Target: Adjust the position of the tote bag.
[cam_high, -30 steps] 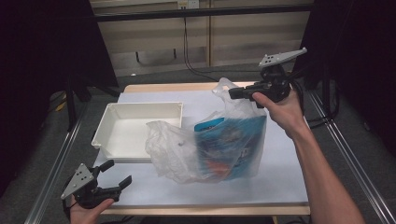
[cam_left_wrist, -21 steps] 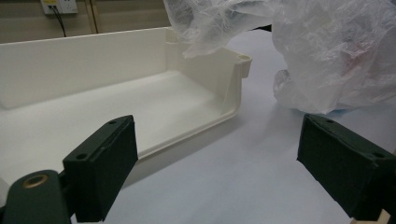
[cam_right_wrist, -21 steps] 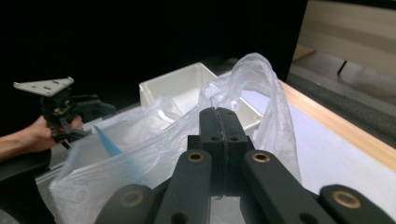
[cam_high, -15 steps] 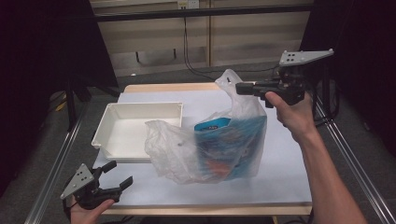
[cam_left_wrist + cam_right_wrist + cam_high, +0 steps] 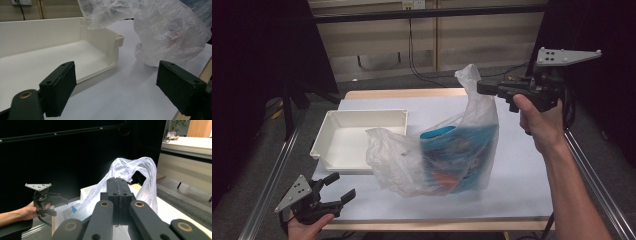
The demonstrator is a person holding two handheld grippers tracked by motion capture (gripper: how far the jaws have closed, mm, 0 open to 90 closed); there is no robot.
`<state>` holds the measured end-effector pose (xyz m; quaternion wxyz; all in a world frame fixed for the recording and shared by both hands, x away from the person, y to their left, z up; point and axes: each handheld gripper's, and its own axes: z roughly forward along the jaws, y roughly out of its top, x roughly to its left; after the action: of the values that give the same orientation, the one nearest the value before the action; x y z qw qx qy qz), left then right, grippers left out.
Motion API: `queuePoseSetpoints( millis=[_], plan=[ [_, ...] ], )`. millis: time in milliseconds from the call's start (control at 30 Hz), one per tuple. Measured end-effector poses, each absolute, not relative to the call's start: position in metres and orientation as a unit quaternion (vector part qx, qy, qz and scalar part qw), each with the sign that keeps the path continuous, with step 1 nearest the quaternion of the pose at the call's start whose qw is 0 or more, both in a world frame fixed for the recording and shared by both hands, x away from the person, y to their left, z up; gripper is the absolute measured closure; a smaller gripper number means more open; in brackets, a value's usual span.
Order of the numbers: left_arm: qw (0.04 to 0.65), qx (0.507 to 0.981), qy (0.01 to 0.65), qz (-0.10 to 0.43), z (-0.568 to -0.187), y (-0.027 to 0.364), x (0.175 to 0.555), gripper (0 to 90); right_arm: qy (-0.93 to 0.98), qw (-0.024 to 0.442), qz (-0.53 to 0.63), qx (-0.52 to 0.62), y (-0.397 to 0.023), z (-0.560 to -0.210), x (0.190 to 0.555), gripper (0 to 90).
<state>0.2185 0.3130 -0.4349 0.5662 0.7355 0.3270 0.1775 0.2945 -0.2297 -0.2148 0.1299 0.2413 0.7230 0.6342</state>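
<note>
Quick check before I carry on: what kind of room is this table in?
Probably a lab or recording workspace rather than a home: a white-covered table with metal rails, dark curtains on both sides, and cables running down a plain panelled wall.

Table [image 5: 522, 200] centre: plastic bag [image 5: 412, 160] with a box [image 5: 462, 160] standing inside it, bag's top pulled up toward 1 o'clock. Tray [image 5: 362, 140] sits on the table at 9 to 10 o'clock of the bag, just beside it, bag edge touching or overlapping the tray's near-right corner. Left gripper [image 5: 337, 192] at 7 o'clock off the table's near-left corner. Right gripper [image 5: 482, 88] at 1 o'clock above the far-right part, at the bag's top.
</note>
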Motion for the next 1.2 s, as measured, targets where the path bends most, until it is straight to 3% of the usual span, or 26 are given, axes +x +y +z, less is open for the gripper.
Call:
queuePoseSetpoints(
  millis=[533, 1200],
  plan=[
    [0.585, 0.734, 0.298, 0.172, -0.403, 0.299, 0.224, 18.6, 0.702, 0.166, 0.649, 0.24, -0.259, -0.211, 0.257, 90.0],
    [0.609, 0.731, 0.271, 0.145, -0.358, 0.256, 0.265, 14.6, 0.692, 0.183, 0.658, 0.235, -0.274, -0.213, 0.234, 90.0]
  ],
)
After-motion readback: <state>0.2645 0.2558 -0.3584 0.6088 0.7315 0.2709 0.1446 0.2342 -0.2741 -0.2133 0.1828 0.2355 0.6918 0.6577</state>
